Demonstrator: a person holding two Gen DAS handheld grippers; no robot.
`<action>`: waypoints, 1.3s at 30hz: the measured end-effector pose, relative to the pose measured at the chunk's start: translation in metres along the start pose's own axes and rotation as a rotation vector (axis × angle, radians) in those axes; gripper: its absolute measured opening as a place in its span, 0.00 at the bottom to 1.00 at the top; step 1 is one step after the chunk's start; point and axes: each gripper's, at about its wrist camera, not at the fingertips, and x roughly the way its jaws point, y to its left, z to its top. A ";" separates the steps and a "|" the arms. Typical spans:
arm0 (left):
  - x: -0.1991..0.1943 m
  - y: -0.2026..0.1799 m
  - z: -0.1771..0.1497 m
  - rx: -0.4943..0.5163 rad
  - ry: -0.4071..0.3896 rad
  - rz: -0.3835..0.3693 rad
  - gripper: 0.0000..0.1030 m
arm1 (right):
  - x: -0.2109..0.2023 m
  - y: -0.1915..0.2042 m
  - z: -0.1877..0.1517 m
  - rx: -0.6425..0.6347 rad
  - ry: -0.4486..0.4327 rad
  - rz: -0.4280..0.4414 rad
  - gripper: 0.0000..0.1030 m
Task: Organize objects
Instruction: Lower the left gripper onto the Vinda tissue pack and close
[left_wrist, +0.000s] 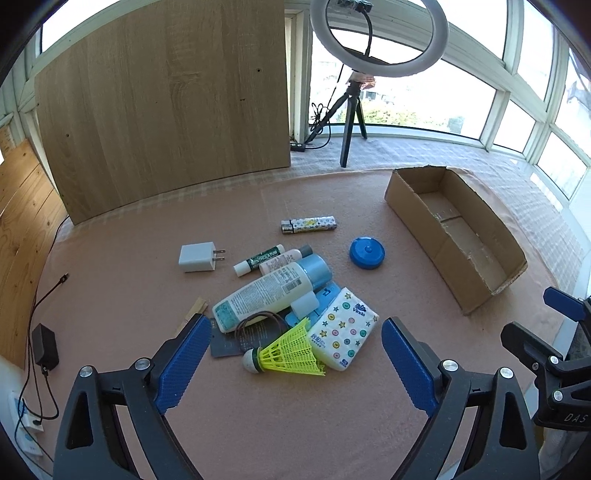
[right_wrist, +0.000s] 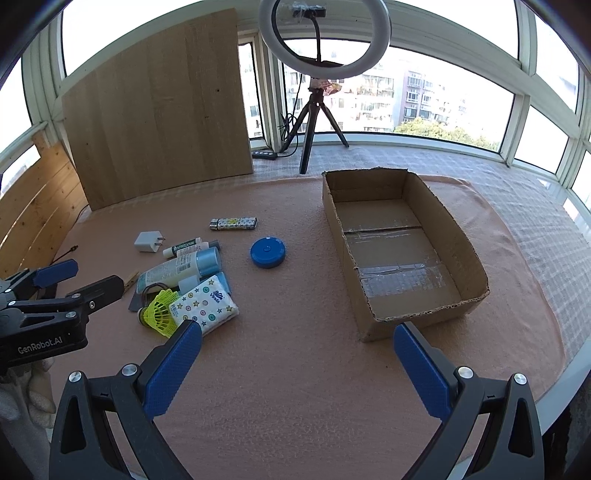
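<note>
Corrugated cardboard box (right_wrist: 458, 243), fuzzy cloth mat (right_wrist: 295, 369), matt wood-grain board (left_wrist: 166, 103)

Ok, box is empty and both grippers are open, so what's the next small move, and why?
Probably ease the left gripper down onto the yellow shuttlecock: it lies nearest, already framed between the open fingers, on the near edge of the pile. The cardboard box holds nothing yet, and the right gripper hangs open over bare cloth.

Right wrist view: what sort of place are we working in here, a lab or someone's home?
Most likely a home's glazed balcony or sunroom set up for recording: curved windows look onto apartment blocks, a ring light stands on a tripod, and household odds and ends lie beside a cardboard box on a pink cloth.
</note>
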 end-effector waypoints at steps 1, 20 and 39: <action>0.007 -0.002 0.003 0.004 0.014 -0.016 0.92 | 0.000 -0.003 -0.001 0.005 0.001 -0.004 1.00; 0.124 -0.016 0.023 -0.029 0.293 -0.231 0.40 | -0.006 -0.053 -0.013 0.109 0.011 -0.078 1.00; 0.110 -0.042 -0.037 -0.046 0.350 -0.336 0.35 | 0.005 -0.052 -0.017 0.103 0.035 -0.056 1.00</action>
